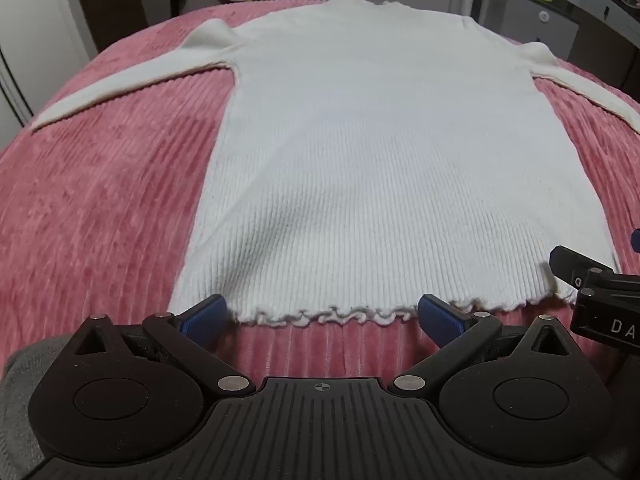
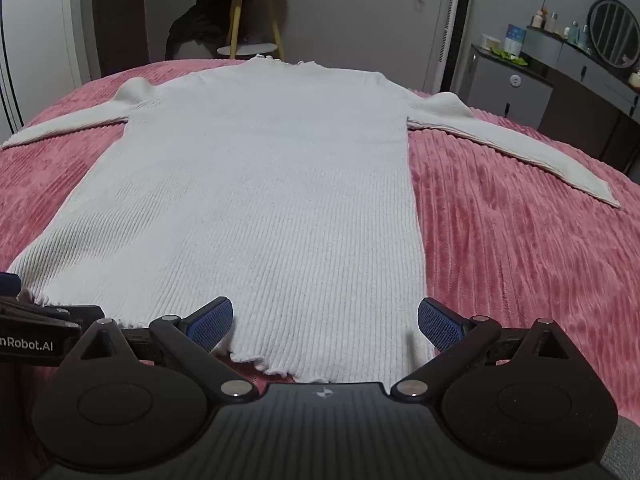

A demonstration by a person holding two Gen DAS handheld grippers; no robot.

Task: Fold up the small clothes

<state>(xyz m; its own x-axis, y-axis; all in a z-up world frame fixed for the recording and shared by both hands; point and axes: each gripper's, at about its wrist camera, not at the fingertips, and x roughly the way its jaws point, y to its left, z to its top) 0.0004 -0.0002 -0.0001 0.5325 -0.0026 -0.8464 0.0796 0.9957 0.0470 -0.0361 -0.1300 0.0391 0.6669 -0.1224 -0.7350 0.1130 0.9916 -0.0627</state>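
A white ribbed long-sleeved top (image 1: 360,152) lies flat on the pink bedspread (image 1: 100,200), both sleeves spread sideways and its frilled hem (image 1: 328,316) nearest me. My left gripper (image 1: 322,316) hangs open just over the hem's left half, nothing between its blue pads. In the right wrist view the same top (image 2: 260,184) fills the middle. There my right gripper (image 2: 325,320) stands open over the hem's right corner, with cloth under the gap but not pinched. Each gripper's black body shows at the edge of the other's view.
The pink ribbed bedspread (image 2: 520,248) stretches wide on both sides of the top. Beyond the bed stand a small yellow-legged side table (image 2: 248,16), a dark garment heap (image 2: 192,32), and a cabinet with bottles and a round mirror (image 2: 580,60) at right.
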